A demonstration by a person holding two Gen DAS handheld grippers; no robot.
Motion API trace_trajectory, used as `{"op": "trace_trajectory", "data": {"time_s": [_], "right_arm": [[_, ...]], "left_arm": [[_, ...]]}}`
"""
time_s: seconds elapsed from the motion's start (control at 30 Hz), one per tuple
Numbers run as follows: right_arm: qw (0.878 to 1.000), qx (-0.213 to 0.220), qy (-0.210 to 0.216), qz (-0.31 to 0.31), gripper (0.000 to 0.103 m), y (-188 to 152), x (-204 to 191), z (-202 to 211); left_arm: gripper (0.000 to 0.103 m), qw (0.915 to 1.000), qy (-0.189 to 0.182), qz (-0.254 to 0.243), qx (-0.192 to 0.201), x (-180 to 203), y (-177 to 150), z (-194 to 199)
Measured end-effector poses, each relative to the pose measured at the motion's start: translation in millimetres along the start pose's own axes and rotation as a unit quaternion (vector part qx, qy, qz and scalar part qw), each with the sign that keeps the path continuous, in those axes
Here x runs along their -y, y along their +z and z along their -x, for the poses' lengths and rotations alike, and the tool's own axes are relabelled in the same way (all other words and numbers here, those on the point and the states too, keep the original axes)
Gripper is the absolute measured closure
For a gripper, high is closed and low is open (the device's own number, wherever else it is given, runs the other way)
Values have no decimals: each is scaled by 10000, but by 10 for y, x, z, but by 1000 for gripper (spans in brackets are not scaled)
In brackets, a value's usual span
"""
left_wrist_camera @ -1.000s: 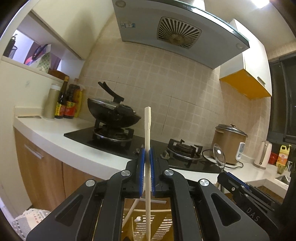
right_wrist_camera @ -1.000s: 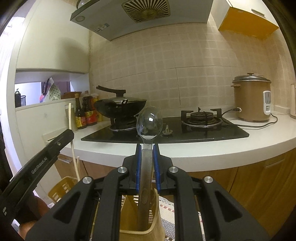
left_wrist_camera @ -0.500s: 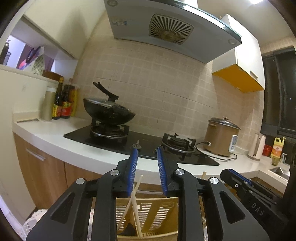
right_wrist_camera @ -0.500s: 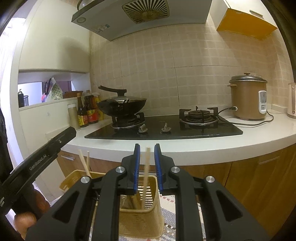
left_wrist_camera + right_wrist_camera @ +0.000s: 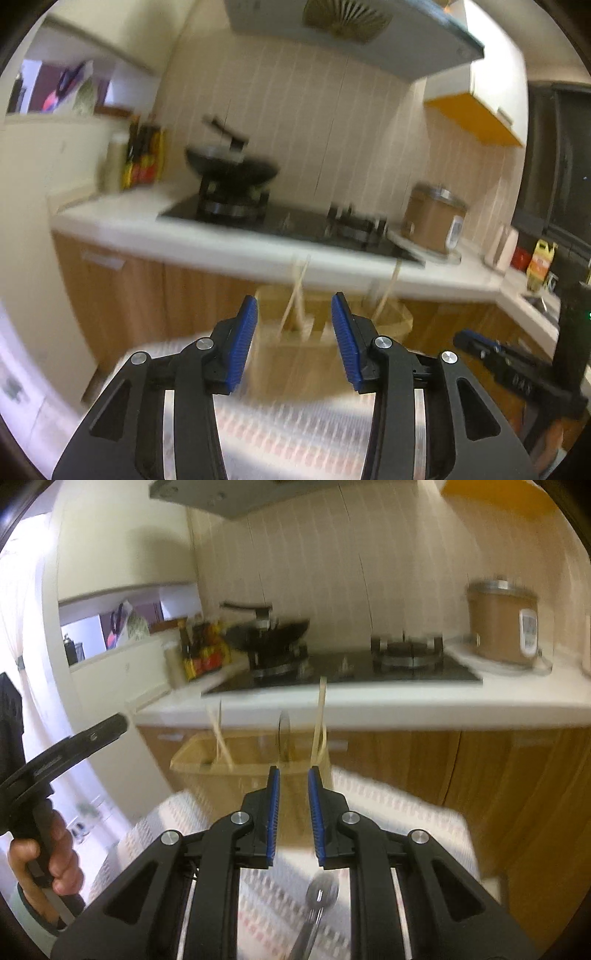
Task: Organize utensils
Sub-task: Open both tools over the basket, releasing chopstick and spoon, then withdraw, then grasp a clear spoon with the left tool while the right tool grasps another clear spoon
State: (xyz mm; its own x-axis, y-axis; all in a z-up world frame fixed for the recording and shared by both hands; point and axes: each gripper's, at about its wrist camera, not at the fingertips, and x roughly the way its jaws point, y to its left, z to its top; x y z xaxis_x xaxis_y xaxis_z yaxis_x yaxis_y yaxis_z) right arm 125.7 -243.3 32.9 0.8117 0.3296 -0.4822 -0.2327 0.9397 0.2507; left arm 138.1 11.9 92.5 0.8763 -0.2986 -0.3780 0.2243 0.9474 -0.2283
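Note:
A tan plastic utensil basket stands on a patterned cloth in front of the counter. Wooden chopsticks and a clear spoon stand upright in it. It also shows, blurred, in the left wrist view with chopsticks sticking up. My left gripper is open and empty, just in front of the basket. My right gripper is open and empty, a little back from the basket. A metal spoon lies on the cloth below the right gripper.
A white counter holds a black hob with a wok, sauce bottles and a brown rice cooker. Wooden cabinet doors are behind the cloth. A range hood hangs above.
Both grippers let go of their utensils, the chopstick and the clear spoon, into the basket, opened, and drew back and down. Both views are now blurred by motion.

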Motion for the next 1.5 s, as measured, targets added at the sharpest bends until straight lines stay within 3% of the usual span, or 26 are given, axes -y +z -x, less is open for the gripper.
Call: {"op": "trace_trajectory", "data": {"time_s": [0.1, 0.23, 0.33, 0.43, 0.63, 0.7, 0.83, 0.97, 1.1, 1.27, 1.4, 1.5], "right_arm": [[9974, -574, 340, -265, 84, -223, 28, -26], [9939, -918, 506, -345, 69, -471, -41, -44], [9906, -1120, 742, -257, 53, -675, -227, -48], [9822, -1520, 1101, 102, 53, -980, -558, -39], [9394, -2548, 1864, 1334, 53, -1783, -1393, -36], [9295, -2670, 1909, 1683, 53, -1958, -1608, -57], [9213, -2754, 1847, 2028, 54, -2081, -1814, -128], [9235, -2714, 1567, 2213, 76, -2097, -1870, -180], [9228, -2590, 1367, 2504, 83, -2121, -1849, -178], [9238, -2448, 1206, 2687, 84, -2180, -1900, -112], [9424, -2343, 802, 2248, 90, -2113, -1821, -177], [9689, -2172, 43, 1184, 92, -1959, -1593, -345]], "left_arm": [[63, 9979, 62, 31, -646, -148, -228, 166], [63, 9925, -10, 127, -1214, -312, -474, 283], [63, 9918, 31, 137, -1270, -380, -552, 336], [63, 9917, -36, 179, -1273, -418, -551, 381], [63, 9917, -88, -2, -1282, -379, -583, 418], [63, 9915, -116, -7, -1298, -363, -597, 424], [63, 9912, -131, 26, -1319, -423, -623, 460], [62, 9912, -121, 141, -1312, -520, -627, 488], [62, 9904, -134, 241, -1352, -606, -651, 474], [62, 9894, -108, 298, -1414, -666, -702, 459], [62, 9894, -85, 369, -1403, -731, -707, 477], [62, 9898, -74, 441, -1356, -779, -709, 508]]}}
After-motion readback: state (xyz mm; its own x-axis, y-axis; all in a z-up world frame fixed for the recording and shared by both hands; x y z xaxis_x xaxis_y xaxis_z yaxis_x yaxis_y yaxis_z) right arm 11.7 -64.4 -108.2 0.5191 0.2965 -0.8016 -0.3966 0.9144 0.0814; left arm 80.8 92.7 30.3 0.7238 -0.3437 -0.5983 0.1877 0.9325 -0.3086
